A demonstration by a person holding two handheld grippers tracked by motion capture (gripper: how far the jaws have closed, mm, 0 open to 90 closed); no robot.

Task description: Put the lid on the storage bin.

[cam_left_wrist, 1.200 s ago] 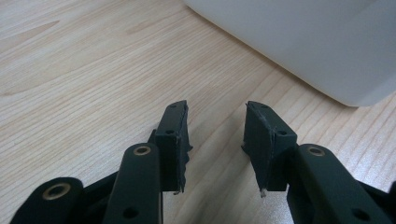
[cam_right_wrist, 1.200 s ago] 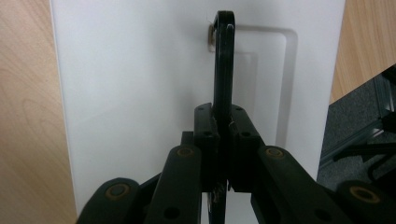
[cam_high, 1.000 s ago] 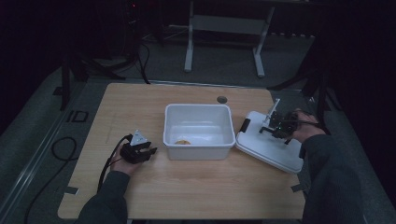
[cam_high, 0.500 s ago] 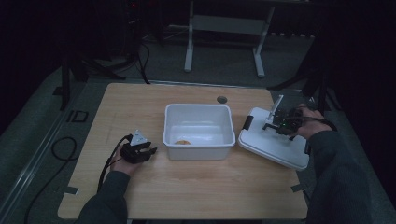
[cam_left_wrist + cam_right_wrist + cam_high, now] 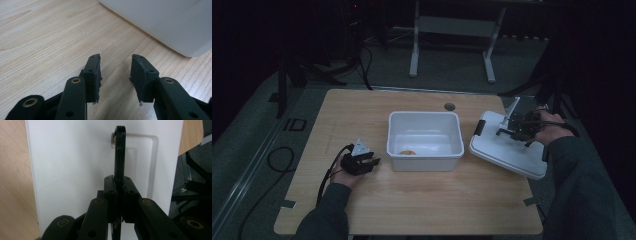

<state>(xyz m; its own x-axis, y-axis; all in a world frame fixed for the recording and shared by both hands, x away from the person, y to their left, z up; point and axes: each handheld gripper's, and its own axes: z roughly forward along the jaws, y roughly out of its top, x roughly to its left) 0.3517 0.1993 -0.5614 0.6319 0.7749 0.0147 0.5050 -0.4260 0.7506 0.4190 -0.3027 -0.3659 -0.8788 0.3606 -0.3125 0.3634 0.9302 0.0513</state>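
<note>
Fingers of your right gripper (image 5: 119, 195) pinch the black handle (image 5: 119, 152) of the white lid (image 5: 507, 150), at three o'clock from the bin (image 5: 424, 137); lift level. Your left gripper (image 5: 116, 75) rests empty, jaws apart.

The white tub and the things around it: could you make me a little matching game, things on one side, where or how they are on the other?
Things:
1. white tub
2. white lid
3. left gripper
4. right gripper

States:
A. fingers apart, nothing between them
B. middle of the table, open on top
C. shut on the black handle
D. right of the tub, at the table's edge

Pairs: 1-B, 2-D, 3-A, 4-C
</note>
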